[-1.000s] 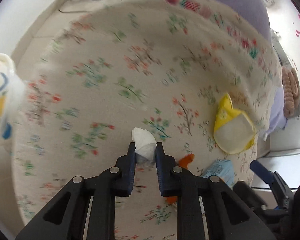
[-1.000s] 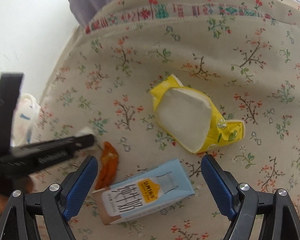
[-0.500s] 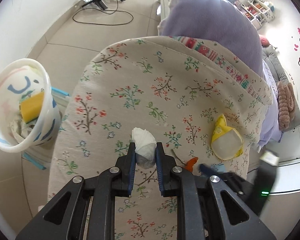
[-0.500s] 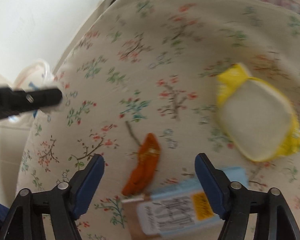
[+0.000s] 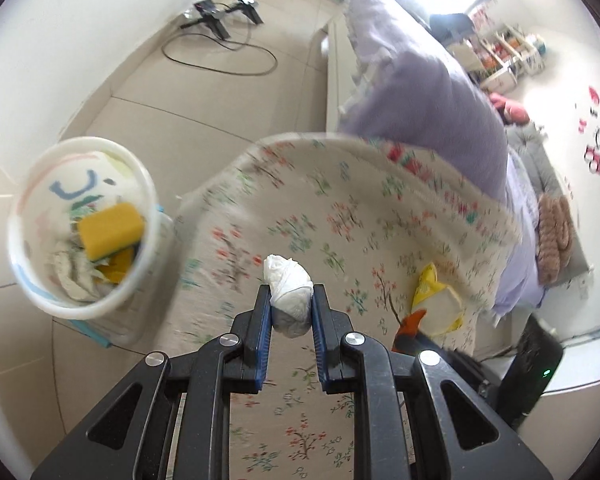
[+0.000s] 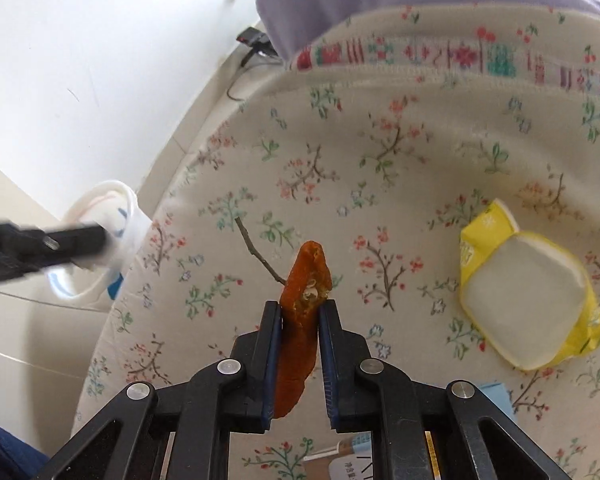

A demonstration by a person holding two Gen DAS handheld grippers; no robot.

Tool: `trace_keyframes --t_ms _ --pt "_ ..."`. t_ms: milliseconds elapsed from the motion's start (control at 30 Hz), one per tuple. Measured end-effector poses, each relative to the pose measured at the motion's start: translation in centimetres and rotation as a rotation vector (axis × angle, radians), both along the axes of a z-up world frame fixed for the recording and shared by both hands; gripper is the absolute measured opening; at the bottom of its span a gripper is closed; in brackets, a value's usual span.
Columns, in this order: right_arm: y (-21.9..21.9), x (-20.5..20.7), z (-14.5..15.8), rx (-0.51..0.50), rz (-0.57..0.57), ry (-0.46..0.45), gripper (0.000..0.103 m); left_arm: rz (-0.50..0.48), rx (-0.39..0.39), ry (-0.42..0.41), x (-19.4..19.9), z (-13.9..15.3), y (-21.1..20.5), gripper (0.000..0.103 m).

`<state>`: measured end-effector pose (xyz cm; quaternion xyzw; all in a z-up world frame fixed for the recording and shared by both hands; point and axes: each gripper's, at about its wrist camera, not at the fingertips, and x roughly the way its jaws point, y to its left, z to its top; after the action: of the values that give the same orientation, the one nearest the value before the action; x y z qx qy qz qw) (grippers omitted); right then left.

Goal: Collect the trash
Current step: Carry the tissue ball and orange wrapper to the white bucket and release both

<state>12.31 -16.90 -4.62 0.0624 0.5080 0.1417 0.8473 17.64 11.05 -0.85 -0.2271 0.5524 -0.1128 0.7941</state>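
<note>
**Two pieces of trash gripped, not yet binned**

Carry-to-bin step in hand. Left hand-held gripper [image 5: 291, 312] clamped on crumpled tissue wad [image 5: 289, 289], raised over floral bedspread [image 5: 320, 216] near its left edge; white waste bin [image 5: 82, 228] on floor beside that edge. Right hand-held gripper [image 6: 300, 320] nearly closed, clamped on orange peel [image 6: 304, 292]. Next: bring wad over bin rim, then release. Yellow wrapper [image 6: 528, 300] unattended near right edge.

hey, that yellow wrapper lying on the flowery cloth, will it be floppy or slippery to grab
The yellow wrapper looks flattened and creased, so probably light and floppy. Its surface seems smooth, so it might slip in a claw. It lies flat, unlikely to roll.
</note>
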Motion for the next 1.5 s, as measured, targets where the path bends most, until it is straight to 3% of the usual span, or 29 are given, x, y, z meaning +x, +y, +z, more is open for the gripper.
trace_keyframes --t_ms 200,400,567,733,867,933,1000,1100,1400,1500 --pt "1.3 0.1 0.3 0.047 0.02 -0.012 0.016 0.172 0.005 -0.06 -0.8 2.0 8.9 0.02" --pt "3.0 1.1 1.2 0.105 0.03 -0.031 0.016 0.266 0.033 0.059 -0.6 -1.6 14.0 0.02" --pt "7.0 2.4 0.8 0.163 0.063 -0.014 0.017 0.274 0.061 0.119 -0.3 -3.8 15.2 0.02" --pt "12.0 3.8 0.1 0.227 0.089 0.005 0.017 0.283 0.054 0.128 -0.3 -4.4 16.0 0.022" --pt "15.5 4.7 -1.0 0.276 0.085 0.035 0.017 0.331 0.004 0.159 0.0 -5.3 17.2 0.033" --pt "17.3 5.1 -1.4 0.295 0.088 0.048 0.017 0.342 -0.021 0.165 -0.1 -5.3 17.4 0.033" --pt "19.2 5.6 -1.9 0.304 0.098 0.059 0.017 0.349 -0.04 0.147 -0.2 -4.8 17.6 0.035" --pt "21.2 5.9 -2.0 0.31 0.108 0.064 0.017 0.357 0.003 0.1 -0.5 -3.5 17.6 0.046" --pt "25.8 6.6 -3.4 0.277 0.145 0.069 0.02 0.383 0.033 0.034 -1.7 -1.9 18.5 0.046" --pt "27.2 6.3 -3.8 0.246 0.19 0.073 0.023 0.381 0.009 0.033 -1.8 -1.9 18.5 0.046"
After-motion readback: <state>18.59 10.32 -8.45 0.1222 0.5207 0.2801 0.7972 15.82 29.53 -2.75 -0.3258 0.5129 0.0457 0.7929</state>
